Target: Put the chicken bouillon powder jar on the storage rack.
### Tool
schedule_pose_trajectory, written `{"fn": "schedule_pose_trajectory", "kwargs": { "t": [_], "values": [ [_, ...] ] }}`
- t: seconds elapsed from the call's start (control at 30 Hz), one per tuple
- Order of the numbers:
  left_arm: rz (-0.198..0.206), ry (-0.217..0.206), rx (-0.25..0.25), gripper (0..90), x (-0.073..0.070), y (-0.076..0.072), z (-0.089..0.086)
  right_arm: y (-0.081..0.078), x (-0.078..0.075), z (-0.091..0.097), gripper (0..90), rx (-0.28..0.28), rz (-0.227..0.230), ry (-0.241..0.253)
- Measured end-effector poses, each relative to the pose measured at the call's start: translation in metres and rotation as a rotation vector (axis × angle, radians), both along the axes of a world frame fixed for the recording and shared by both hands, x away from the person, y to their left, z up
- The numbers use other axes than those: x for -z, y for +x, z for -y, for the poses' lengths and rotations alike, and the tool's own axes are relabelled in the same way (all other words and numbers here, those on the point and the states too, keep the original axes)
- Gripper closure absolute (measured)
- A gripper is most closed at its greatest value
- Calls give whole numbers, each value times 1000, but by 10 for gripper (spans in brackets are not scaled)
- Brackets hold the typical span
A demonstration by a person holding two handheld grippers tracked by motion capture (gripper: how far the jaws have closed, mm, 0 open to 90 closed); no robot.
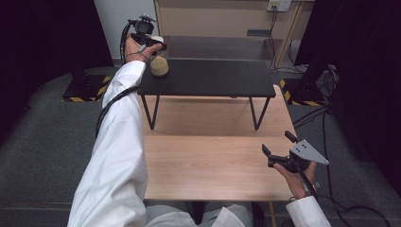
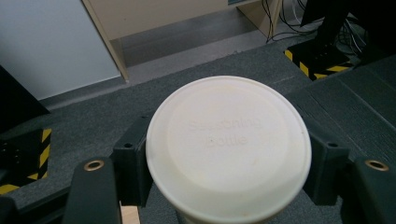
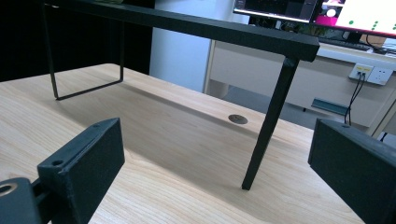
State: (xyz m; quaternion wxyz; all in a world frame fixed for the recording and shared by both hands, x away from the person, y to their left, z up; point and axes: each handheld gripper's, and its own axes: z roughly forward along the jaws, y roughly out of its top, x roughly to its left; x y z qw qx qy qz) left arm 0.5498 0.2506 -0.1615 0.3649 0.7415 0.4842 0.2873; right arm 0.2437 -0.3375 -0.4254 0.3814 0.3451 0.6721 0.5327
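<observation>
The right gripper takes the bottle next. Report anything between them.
The black shelf does: its leg and top edge stand ahead of the right gripper, low over the table. The bottle is at the shelf's far left, in the left gripper.

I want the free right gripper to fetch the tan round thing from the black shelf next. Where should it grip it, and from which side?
Probably across the widest middle of the tan round thing, coming from the open right side over the black shelf. It looks egg-shaped and upright, so the jaws could slip off its top. The left gripper, shut on the white bottle, crowds its left side.
</observation>
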Motion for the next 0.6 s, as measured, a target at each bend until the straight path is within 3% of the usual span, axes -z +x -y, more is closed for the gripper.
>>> {"fn": "schedule_pose_trajectory", "kwargs": {
  "t": [0.13,0.2,0.3,0.43,0.6],
  "values": [
    [-6,-38,-1,302,1,0,-5,0,0,0,34,1,0,2],
    [1,-63,-15,136,-2,-4,-7,0,0,0,34,0,1,0],
    [-1,-67,-3,70,-7,-7,-10,-1,0,0,34,1,2,2],
    [25,-59,41,52,-17,-21,-20,-1,0,0,34,1,3,2],
    [38,-86,103,46,-26,-40,-41,-1,-1,0,34,-4,5,-3]
  ]
}}
